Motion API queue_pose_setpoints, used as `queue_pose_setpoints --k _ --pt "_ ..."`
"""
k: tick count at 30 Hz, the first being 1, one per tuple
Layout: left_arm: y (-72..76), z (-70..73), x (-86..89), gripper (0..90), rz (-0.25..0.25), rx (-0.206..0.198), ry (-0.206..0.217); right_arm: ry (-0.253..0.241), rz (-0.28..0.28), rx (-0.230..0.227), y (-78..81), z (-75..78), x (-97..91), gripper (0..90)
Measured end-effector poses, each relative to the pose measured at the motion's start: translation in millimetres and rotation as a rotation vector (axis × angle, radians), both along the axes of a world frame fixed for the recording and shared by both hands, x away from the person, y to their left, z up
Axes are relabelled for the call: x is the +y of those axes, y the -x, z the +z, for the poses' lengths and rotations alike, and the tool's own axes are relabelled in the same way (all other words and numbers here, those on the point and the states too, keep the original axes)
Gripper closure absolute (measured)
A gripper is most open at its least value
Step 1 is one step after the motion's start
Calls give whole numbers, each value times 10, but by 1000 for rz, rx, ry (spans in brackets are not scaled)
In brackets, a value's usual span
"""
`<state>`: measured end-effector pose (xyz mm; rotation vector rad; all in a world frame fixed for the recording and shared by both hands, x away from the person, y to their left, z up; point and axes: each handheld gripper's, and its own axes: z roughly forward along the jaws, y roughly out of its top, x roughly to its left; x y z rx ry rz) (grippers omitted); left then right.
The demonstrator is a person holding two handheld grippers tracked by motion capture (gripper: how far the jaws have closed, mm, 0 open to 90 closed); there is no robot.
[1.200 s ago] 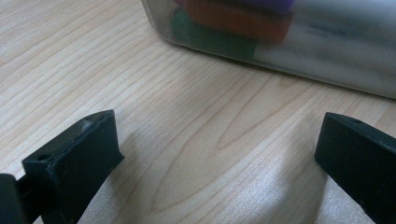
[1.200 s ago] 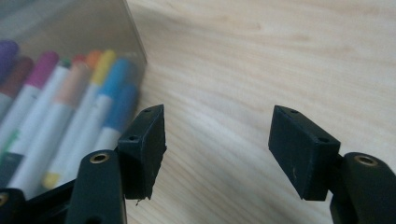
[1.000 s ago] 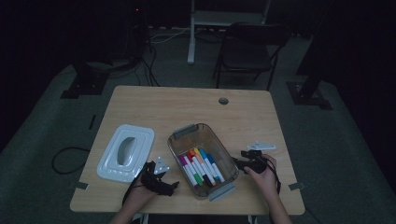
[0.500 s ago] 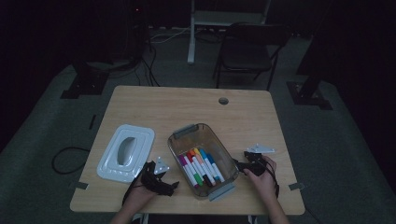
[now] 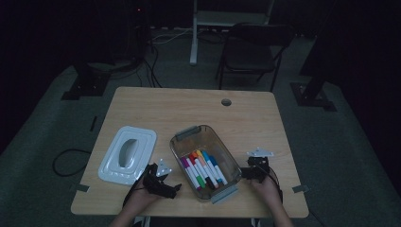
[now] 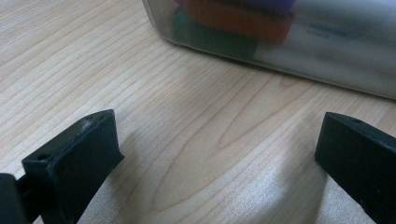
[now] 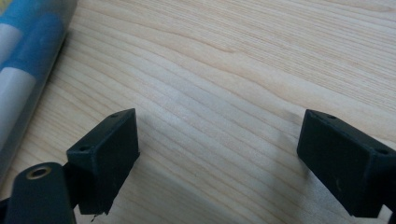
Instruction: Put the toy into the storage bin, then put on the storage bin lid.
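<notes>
Flanking one bin (image 5: 189, 137), two claws (image 5: 166, 189)

Clear plastic bin (image 5: 182, 142), rect. w/ rounded corners, lid off, sits flat on the table, lower centre of the high view, long axis running upper left to lower right. Grey handle tabs at both short ends. Markers (image 5: 203, 169) lie inside, side by side in the lower-right half: white barrels, caps purple, red, orange, blue, green. Upper-left half of bin bare. In left gripper view, bin wall (image 6: 327, 70) crosses the top of frame, coloured caps showing through.
</notes>
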<state>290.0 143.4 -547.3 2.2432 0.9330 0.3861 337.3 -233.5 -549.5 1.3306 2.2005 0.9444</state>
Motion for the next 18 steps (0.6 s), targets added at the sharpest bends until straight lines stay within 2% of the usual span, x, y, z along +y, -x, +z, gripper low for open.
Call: queue_pose_setpoints --k 8,10,11,14,18 --pt "5 1 4 5 0 0 0 2 13 -1 -10 0 -6 121" --pt "12 14 15 5 -6 12 -10 1 13 0 -11 0 -6 121" --pt "12 33 32 5 -12 28 -29 1 13 0 -11 0 -6 121" --pt "15 50 57 5 -1 31 -43 1 13 0 -11 0 -6 121" --pt "41 67 128 6 16 56 -9 1 13 -1 -10 0 -5 121"
